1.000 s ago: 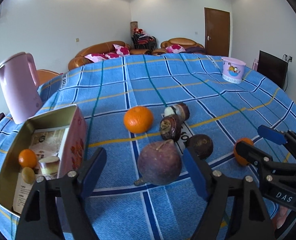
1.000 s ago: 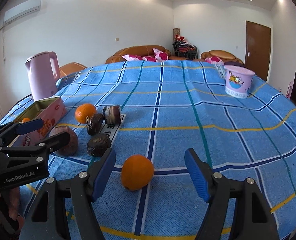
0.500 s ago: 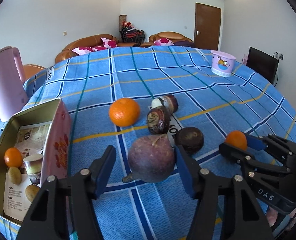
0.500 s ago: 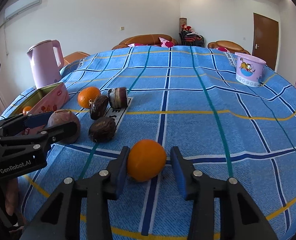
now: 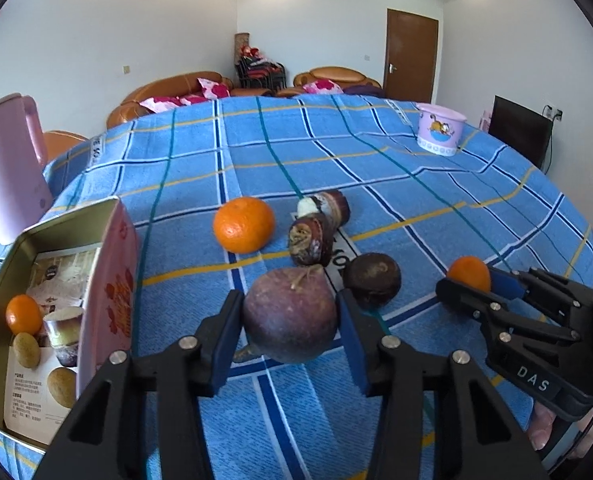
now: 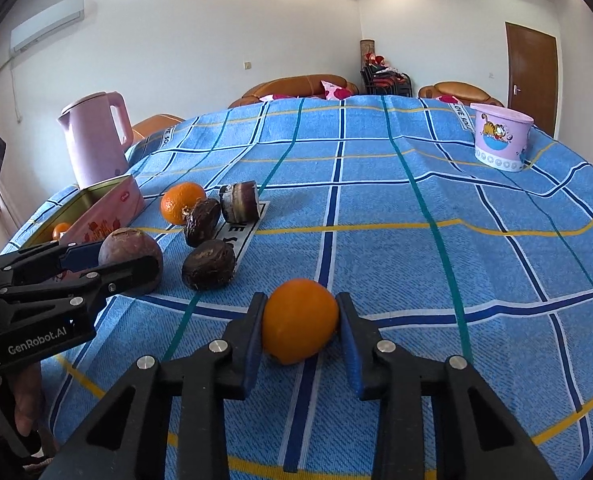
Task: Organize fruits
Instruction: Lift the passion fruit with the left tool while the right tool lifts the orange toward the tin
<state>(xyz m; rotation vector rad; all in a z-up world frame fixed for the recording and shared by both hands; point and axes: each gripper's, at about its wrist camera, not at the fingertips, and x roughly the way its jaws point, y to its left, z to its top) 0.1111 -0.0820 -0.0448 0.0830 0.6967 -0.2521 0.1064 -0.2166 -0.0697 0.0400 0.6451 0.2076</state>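
My left gripper is shut on a large purple fruit that rests on the blue checked cloth. My right gripper is shut on a small orange, also on the cloth. Each gripper shows in the other's view, the left gripper and the right gripper. A bigger orange, a dark round fruit and two dark cut fruit pieces lie between. An open tin box at the left holds a small orange and other pieces.
A pink kettle stands behind the tin box at the far left. A pink cartoon cup stands far right on the table. Sofas and a door lie beyond the table's far edge.
Both grippers closed from wide open: the left onto the purple fruit, the right onto the small orange. Both moved slightly forward around their fruits.
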